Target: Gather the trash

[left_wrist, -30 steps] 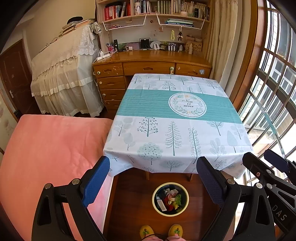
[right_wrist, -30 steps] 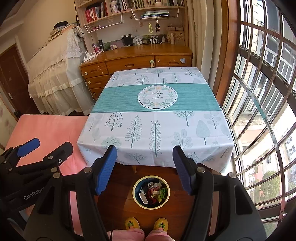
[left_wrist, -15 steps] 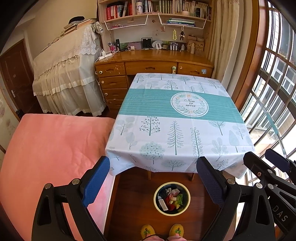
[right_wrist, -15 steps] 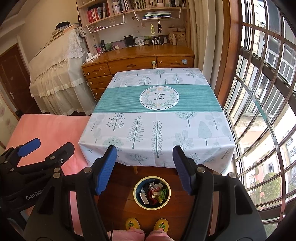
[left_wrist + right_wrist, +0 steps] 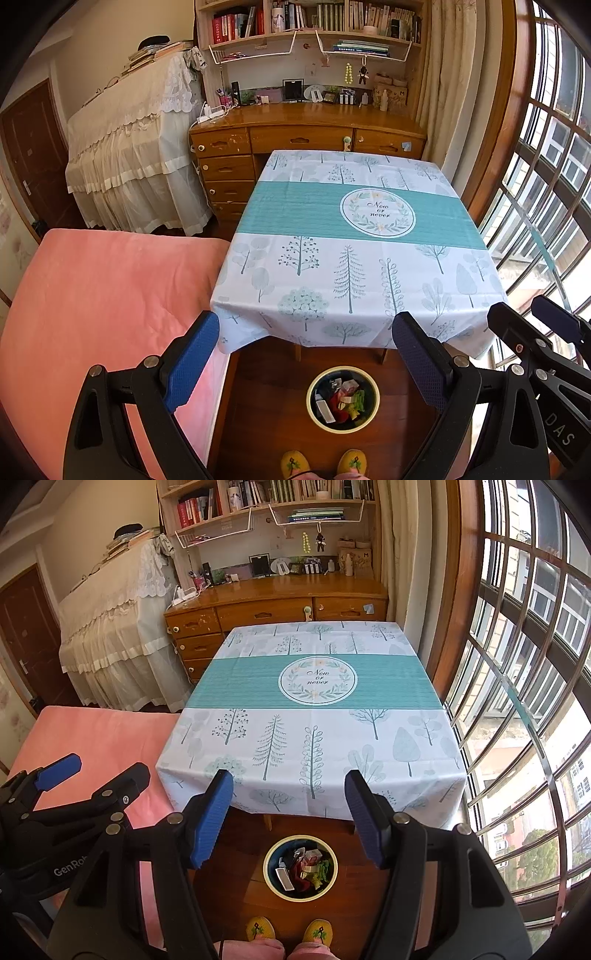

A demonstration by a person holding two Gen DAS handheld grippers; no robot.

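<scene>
A round bin (image 5: 373, 400) (image 5: 331, 873) with a pale rim stands on the wooden floor below the table's near edge. It holds several pieces of trash (image 5: 343, 400) (image 5: 306, 869): wrappers, white packets, red and green scraps. My left gripper (image 5: 306, 339) hangs open above it with nothing between its blue pads. My right gripper (image 5: 290, 794) is open too, also empty, above the bin. The left gripper (image 5: 59, 768) shows at the left edge of the right wrist view. The right gripper (image 5: 532, 321) shows at the right edge of the left wrist view.
A table with a tree-print cloth (image 5: 351, 240) (image 5: 314, 709) fills the middle. A pink bed (image 5: 92, 295) lies to the left, a barred window (image 5: 517, 701) to the right. A wooden desk (image 5: 306, 129) stands behind. A person's yellow slippers (image 5: 260, 927) stand by the bin.
Both views have shifted only a little, the table and bin sitting slightly to the right and lower in the frames. Both grippers stay open and empty.
</scene>
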